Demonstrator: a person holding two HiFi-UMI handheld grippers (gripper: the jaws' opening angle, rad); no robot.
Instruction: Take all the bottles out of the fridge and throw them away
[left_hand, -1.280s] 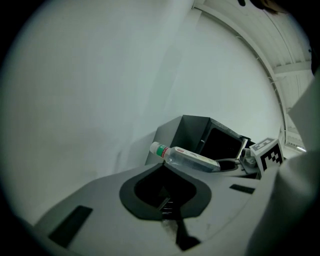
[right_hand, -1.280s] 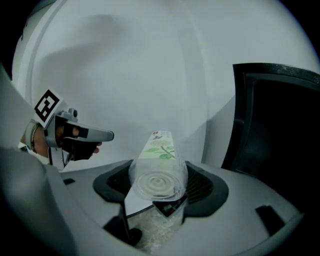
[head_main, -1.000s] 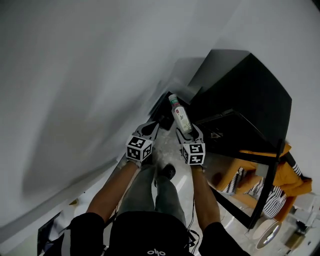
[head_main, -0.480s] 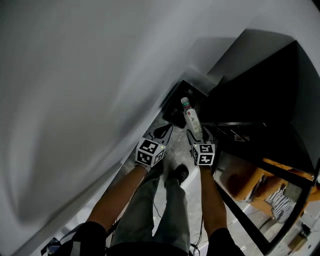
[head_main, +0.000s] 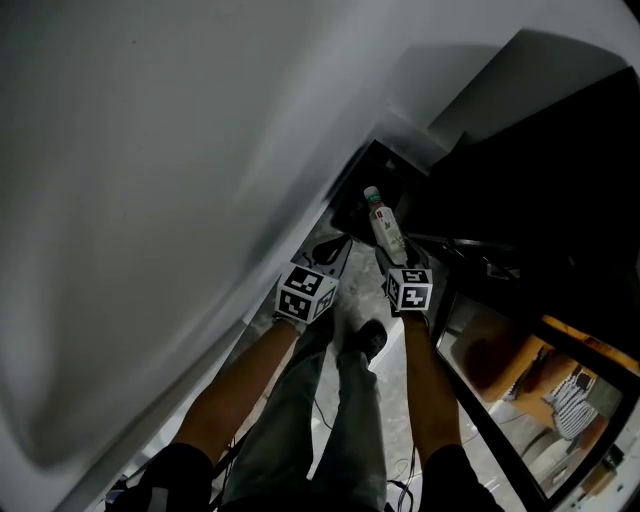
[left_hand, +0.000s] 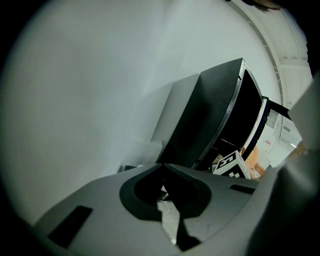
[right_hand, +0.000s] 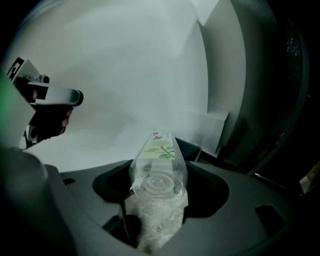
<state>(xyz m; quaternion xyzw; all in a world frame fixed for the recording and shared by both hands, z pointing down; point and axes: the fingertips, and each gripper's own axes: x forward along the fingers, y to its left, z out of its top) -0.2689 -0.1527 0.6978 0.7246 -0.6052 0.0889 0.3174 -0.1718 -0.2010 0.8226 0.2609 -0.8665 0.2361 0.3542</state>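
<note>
My right gripper (head_main: 397, 258) is shut on a clear plastic bottle (head_main: 385, 225) with a green-and-white label and a white cap, its cap end pointing away from me. Seen from the right gripper view, the bottle (right_hand: 157, 170) sits base-first between the jaws. A dark open bin (head_main: 358, 203) stands on the floor against the white wall, just beyond the bottle's cap. My left gripper (head_main: 335, 250) hangs beside the right one; its tips (left_hand: 163, 165) touch with nothing between them. The black fridge (head_main: 540, 170) rises at the right.
A white wall (head_main: 150, 180) fills the left side. The fridge's glass door (head_main: 500, 365) hangs open at the lower right, mirroring orange and striped things. My legs and a black shoe (head_main: 368, 342) are on the pale floor below the grippers. A cable lies on the floor.
I have stepped closer to the wall corner. Both grippers and the held bottle have moved forward, so the bottle's cap now reaches the dark bin. The fridge door has slid toward the lower right of the view.
</note>
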